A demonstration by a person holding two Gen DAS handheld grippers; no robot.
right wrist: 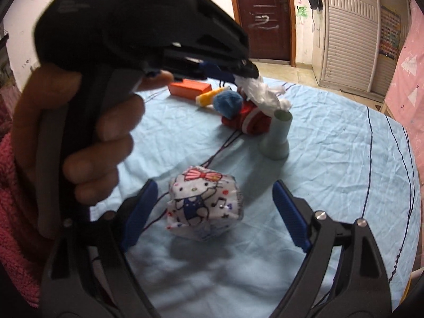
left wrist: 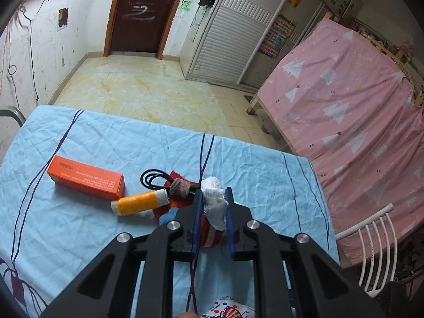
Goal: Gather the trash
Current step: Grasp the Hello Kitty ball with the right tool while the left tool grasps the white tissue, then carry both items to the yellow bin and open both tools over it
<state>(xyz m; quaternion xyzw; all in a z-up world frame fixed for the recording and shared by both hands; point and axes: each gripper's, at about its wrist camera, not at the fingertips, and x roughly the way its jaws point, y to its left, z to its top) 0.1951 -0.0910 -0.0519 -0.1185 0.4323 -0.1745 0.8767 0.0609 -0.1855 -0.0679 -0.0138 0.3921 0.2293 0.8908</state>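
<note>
My left gripper (left wrist: 213, 197) is shut on a crumpled white tissue (left wrist: 215, 201) and holds it above the blue tablecloth (left wrist: 79, 225). The same tissue (right wrist: 262, 92) shows in the right wrist view, hanging from the left gripper, which a hand holds up at the left. My right gripper (right wrist: 214, 198) is open, its blue pads either side of a cartoon-cat printed cloth bundle (right wrist: 204, 204) lying on the tablecloth (right wrist: 331, 159). The bundle's edge shows at the bottom of the left wrist view (left wrist: 228, 308).
On the table lie an orange box (left wrist: 84, 177), a yellow thread spool (left wrist: 140, 202), a black cable (left wrist: 153, 179), a red-and-white sock (right wrist: 249, 119), a blue ball of cloth (right wrist: 228, 103) and a pale upright tube (right wrist: 277, 137). A pink-covered bed (left wrist: 344, 100) and a white chair (left wrist: 376, 251) stand to the right.
</note>
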